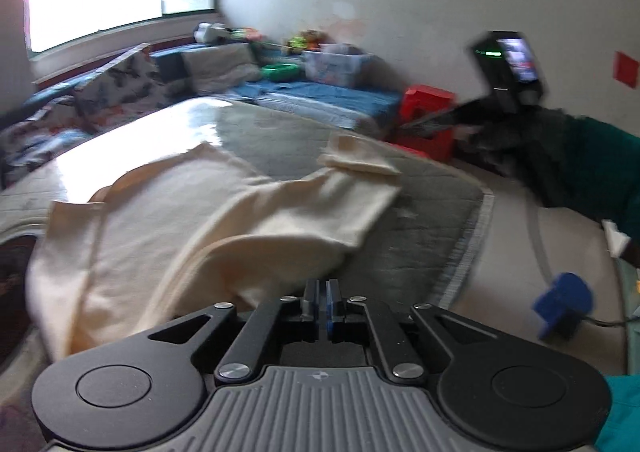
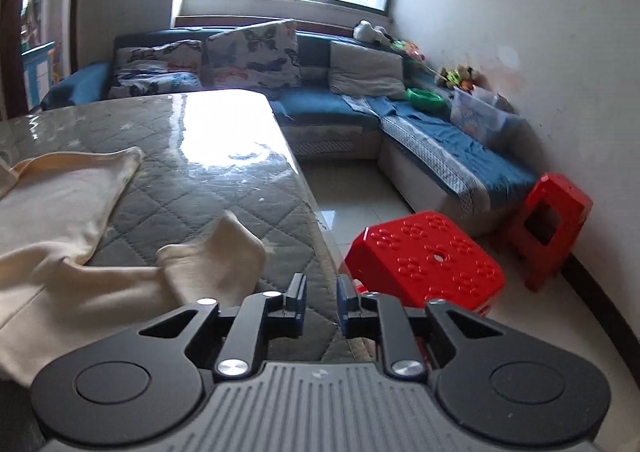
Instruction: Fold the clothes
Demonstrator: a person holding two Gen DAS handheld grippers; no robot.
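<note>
your left tongs are nearly closed, only a thin slit between the blue pads, with nothing pinched that shows; the cream garment lies just ahead of the tips. your right tongs stand a little apart with a clear gap, gripping nothing, hovering over the desk edge. the garment is spread on the quilted grey desk top, its body toward the desk's left side, one sleeve bunched near the desk's right edge, just left of the right tongs. a red stool sits on the floor right beside that desk edge, a second red stool beyond it by the wall. a blue sofa runs behind the desk. left view is blurred.
</note>
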